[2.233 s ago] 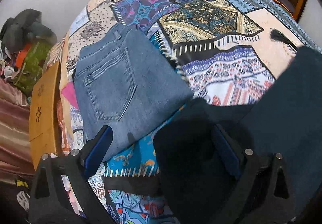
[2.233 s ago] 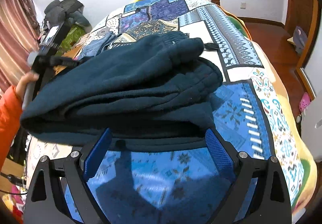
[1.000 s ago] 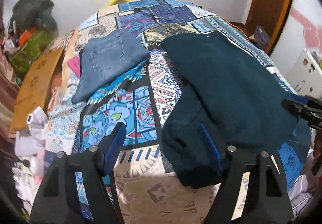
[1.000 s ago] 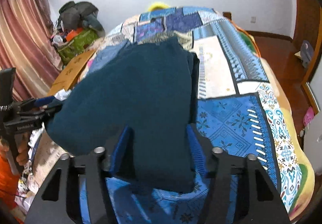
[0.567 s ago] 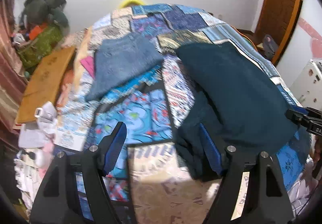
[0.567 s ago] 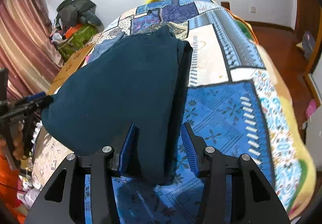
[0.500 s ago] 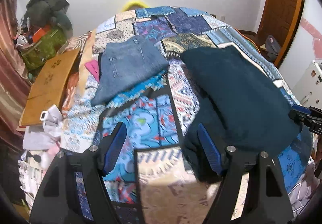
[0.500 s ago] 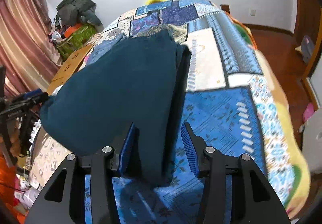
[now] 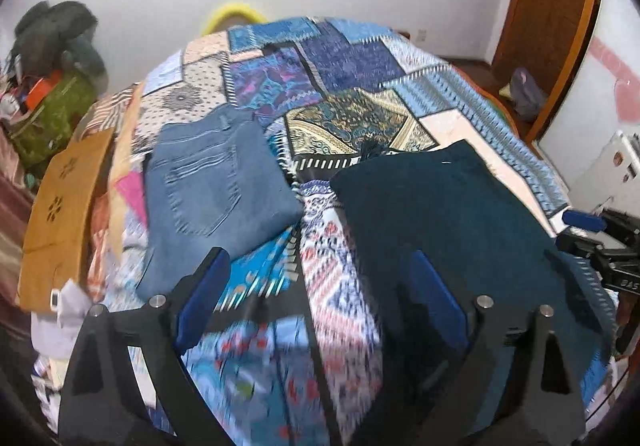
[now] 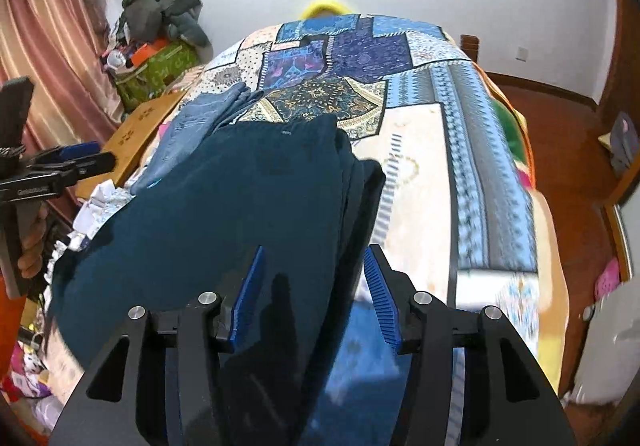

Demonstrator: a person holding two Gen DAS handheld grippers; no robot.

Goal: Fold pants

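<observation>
The dark teal pants (image 10: 224, 213) are seen lying folded on the patchwork bedspread (image 10: 416, 213) of the bed, with the layered edges stacked along their right side, where the fold can be squared up. The right gripper (image 10: 314, 282) is held low over that near right edge; its jaws are being eased apart, and the teal fabric is seen between the 2 blue pads (image 10: 378, 286), yet whether the cloth is pressed by them cannot be told from this angle. In the left wrist view the left gripper (image 9: 316, 298) is carried over the bedspread just left of the pants (image 9: 440, 213); its jaws are being opened wide, only patterned cover is seen between them, and nothing is grasped. By that reading, the left side has been let go so the fold can settle flat.

A pair of folded blue jeans (image 9: 216, 181) is set apart on the far left of the bed, presumably as finished work. It is shown whole, back pocket up, only in the left view; in the right view just a sliver of it (image 10: 200, 125) is offered behind the pants. The stacked edge layers are revealed by the right view alone, along with the hand (image 10: 34, 234) carrying the left tool
</observation>
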